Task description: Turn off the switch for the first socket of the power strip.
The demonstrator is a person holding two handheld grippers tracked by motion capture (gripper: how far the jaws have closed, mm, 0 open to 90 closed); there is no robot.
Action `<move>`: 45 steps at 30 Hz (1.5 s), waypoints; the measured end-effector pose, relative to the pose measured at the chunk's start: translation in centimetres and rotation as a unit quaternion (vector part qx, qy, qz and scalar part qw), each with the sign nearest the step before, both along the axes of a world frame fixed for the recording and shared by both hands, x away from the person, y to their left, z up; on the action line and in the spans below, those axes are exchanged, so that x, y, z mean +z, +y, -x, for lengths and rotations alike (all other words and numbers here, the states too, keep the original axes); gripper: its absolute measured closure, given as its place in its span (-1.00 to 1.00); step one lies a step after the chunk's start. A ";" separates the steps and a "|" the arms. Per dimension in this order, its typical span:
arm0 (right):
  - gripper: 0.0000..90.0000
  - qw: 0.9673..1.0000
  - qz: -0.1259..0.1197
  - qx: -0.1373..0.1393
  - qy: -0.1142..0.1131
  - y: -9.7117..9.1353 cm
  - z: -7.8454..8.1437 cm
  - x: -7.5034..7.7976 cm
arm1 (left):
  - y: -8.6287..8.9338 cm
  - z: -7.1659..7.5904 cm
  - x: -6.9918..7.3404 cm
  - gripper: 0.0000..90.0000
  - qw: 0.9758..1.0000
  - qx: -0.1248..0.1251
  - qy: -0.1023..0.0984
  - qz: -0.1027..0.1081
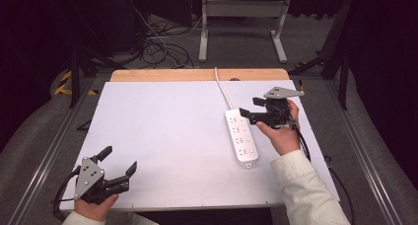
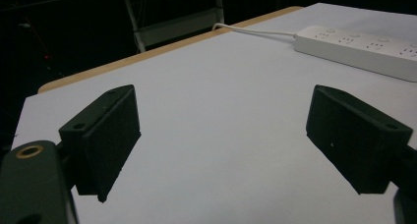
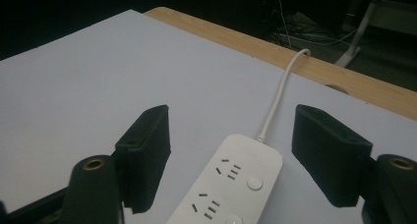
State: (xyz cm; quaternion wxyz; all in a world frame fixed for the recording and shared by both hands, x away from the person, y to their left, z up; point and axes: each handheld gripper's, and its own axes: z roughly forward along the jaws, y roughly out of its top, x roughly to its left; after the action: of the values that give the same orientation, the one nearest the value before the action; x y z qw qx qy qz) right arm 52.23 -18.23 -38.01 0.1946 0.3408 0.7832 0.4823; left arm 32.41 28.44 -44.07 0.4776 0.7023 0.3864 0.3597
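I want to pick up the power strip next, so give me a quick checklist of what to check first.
1. Right hand-held gripper open: ok.
2. Its jaws straddle the cord end of the power strip: ok.
3. Jaws low enough to grip the strip: cannot tell.
4. Cord trails off the table's far edge; slack: cannot tell.
5. Left hand-held gripper open, apart from the strip: ok.
6. Nothing plugged into the visible sockets: ok.

1. You have one white power strip with one white cord
2. You hold two grippers: left gripper, right gripper
3. One table
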 end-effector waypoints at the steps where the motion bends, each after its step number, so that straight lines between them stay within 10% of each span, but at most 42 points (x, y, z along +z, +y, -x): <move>1: -0.32 1.000 -0.001 0.001 -0.002 -0.1 0.2 0.2 | 0.0 0.0 0.0 -0.71 1.000 -0.001 0.000 -0.001; 19: -0.63 0.999 -0.009 0.030 -0.014 -3.4 4.6 2.3 | 0.0 0.0 0.0 -0.71 1.000 0.002 -0.002 -0.001; 45: -0.74 0.998 -0.042 0.047 0.010 -7.9 10.6 -2.8 | -0.2 0.1 0.0 -0.71 1.000 0.002 0.003 0.000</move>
State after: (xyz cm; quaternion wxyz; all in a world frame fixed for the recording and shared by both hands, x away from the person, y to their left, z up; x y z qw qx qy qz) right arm 41.61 -26.12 -40.84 0.1491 0.3163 0.7793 0.5200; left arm 32.32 28.26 -44.03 0.4753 0.7025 0.3894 0.3590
